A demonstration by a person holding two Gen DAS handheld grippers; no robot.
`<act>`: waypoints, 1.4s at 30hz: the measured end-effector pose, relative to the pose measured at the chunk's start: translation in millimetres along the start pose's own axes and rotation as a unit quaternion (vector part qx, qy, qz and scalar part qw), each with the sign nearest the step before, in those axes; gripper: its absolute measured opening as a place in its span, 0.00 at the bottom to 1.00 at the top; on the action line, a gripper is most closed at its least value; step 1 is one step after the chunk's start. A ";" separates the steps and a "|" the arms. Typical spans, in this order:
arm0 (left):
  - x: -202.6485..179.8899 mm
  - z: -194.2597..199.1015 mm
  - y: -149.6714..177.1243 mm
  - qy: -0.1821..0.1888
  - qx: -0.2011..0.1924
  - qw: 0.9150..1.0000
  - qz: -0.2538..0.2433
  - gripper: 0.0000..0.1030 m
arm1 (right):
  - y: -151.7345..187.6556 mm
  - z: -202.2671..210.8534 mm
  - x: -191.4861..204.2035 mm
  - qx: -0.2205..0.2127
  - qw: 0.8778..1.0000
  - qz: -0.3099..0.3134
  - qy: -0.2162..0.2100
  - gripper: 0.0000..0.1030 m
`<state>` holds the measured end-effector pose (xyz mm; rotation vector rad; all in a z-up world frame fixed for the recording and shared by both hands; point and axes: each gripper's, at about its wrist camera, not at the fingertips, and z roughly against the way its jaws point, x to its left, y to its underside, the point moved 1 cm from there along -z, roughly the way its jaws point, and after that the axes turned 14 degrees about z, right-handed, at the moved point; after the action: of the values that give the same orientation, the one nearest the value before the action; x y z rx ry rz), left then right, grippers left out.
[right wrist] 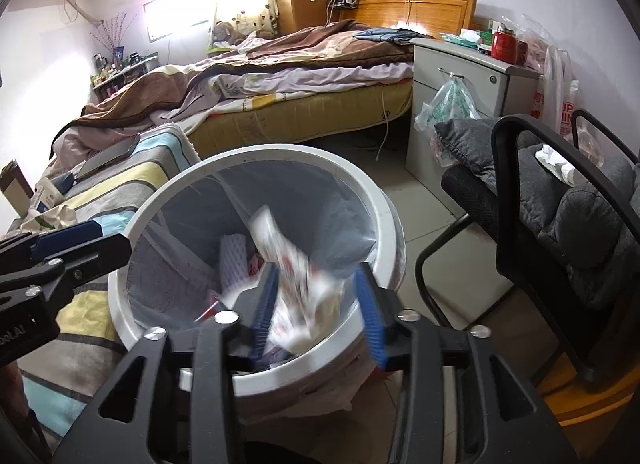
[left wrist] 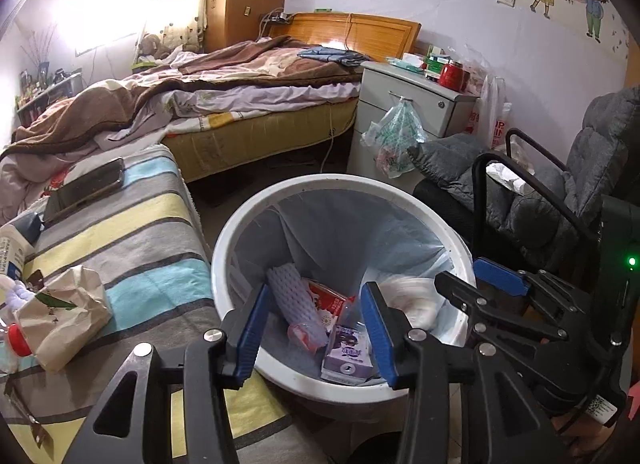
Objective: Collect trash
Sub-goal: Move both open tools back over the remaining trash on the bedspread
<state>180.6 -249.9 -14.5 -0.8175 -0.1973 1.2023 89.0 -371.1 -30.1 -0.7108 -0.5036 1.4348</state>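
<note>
Crumpled wrapper (right wrist: 294, 284), blurred, hangs between the spread pads of our right claw (right wrist: 316, 312) over the bin (right wrist: 256, 380); pads don't seem to press it, so we judge it's dropping in. Light, soft, crinkly stuff: pinch such bits at a bunched fold, no force needed. Left claw (left wrist: 314, 332) is spread w/ nothing in it, also above the bin, purple carton (left wrist: 347, 356) and foam sleeve (left wrist: 290, 296) lying below inside. More trash, e.g. paper bag (left wrist: 64, 316), sits far left on the striped cover (left wrist: 132, 248).
</note>
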 end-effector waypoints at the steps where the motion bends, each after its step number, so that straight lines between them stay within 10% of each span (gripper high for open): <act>1: 1.8 2.4 -0.3 0.000 -0.002 1.000 0.002 0.46 | 0.1 0.6 -0.2 -0.002 1.000 0.000 -0.001 0.51; 19: 32.9 58.9 6.3 -0.021 -0.048 0.998 0.021 0.46 | -8.9 24.3 24.0 -0.035 0.999 0.006 -0.008 0.51; 42: 177.9 128.5 22.8 -0.097 -0.092 0.984 0.120 0.56 | -25.0 30.2 114.8 -0.060 0.991 0.082 -0.085 0.51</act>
<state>161.7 -31.7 12.2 -0.9026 -0.3823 1.5086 96.1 -253.1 -3.0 -0.7427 -0.6820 1.6388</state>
